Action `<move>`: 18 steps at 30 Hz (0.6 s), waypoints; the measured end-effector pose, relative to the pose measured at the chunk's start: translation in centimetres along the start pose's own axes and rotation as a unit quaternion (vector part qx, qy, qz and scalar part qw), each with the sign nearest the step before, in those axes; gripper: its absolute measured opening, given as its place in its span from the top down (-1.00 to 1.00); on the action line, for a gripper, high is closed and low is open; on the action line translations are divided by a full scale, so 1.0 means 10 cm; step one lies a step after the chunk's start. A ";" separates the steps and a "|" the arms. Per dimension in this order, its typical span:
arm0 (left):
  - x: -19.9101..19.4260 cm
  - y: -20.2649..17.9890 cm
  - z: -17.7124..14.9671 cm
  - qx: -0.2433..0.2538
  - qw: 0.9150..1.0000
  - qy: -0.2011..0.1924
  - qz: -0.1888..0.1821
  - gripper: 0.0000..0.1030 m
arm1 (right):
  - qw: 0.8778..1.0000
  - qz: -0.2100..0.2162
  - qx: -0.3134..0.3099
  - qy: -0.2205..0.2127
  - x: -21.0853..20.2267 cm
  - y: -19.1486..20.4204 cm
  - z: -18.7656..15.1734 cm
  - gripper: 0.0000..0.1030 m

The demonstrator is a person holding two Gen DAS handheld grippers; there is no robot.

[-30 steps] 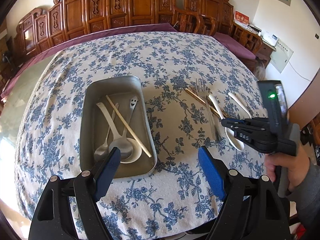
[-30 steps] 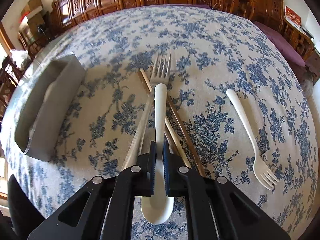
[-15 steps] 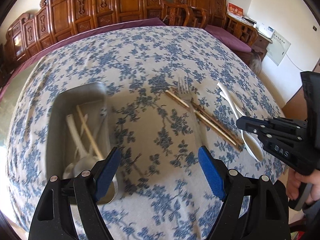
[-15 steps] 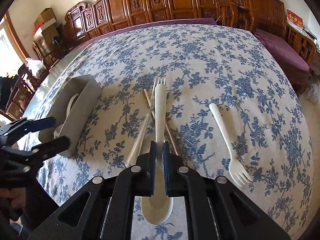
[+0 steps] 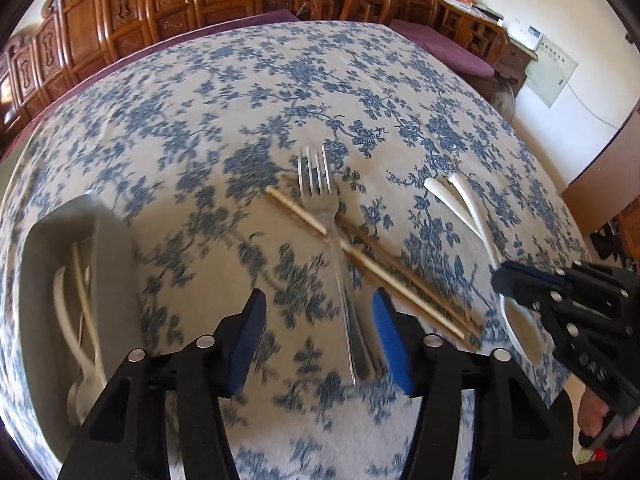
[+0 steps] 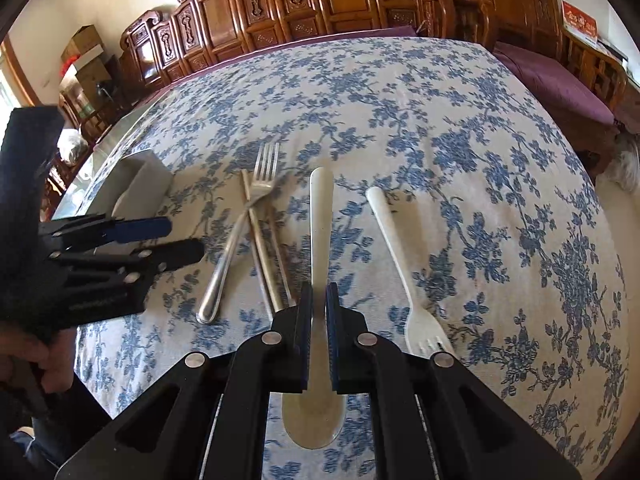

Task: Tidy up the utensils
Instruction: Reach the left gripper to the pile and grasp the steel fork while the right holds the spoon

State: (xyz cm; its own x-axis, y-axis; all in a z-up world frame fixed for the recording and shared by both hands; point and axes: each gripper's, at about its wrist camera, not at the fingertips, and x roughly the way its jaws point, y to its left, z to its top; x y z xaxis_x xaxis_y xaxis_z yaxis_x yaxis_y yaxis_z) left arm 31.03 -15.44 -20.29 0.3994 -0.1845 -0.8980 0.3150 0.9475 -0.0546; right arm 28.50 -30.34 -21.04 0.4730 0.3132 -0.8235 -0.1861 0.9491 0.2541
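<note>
White spoon sits clamped in the right gripper. Left gripper, jaws closing, straddles the metal fork handle without contact. Only the left view shows the tray interior; the moulded lettering on the right gripper's body is unreadable.

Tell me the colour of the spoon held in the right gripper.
White; the spoon shows best in the right wrist view.

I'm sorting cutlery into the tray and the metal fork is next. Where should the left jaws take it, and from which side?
Grip the metal fork low on its bare handle, coming from above. It lies flat, its neck crossing the chopsticks, so only the handle end is clear. The left gripper, jaws closing, already straddles it.
</note>
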 end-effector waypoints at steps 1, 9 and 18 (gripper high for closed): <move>0.05 -0.02 0.04 0.002 1.000 0.004 0.001 0.09 | 1.000 0.000 0.002 0.000 0.00 -0.02 0.00 0.84; 0.32 -0.01 0.18 -0.005 0.999 0.037 -0.002 0.37 | 1.000 0.005 0.012 -0.002 -0.02 -0.11 -0.04 0.84; 0.43 -0.06 0.25 -0.009 0.999 0.039 -0.005 0.83 | 1.000 0.003 0.012 -0.002 -0.03 -0.11 -0.07 0.84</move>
State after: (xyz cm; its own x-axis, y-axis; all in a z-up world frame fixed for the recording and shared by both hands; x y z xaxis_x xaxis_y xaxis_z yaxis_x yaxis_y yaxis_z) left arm 34.76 -17.42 -23.02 0.3274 -0.1736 -0.9288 0.3026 0.9505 -0.0710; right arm 27.97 -31.51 -21.38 0.4760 0.3193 -0.8194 -0.1676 0.9476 0.2719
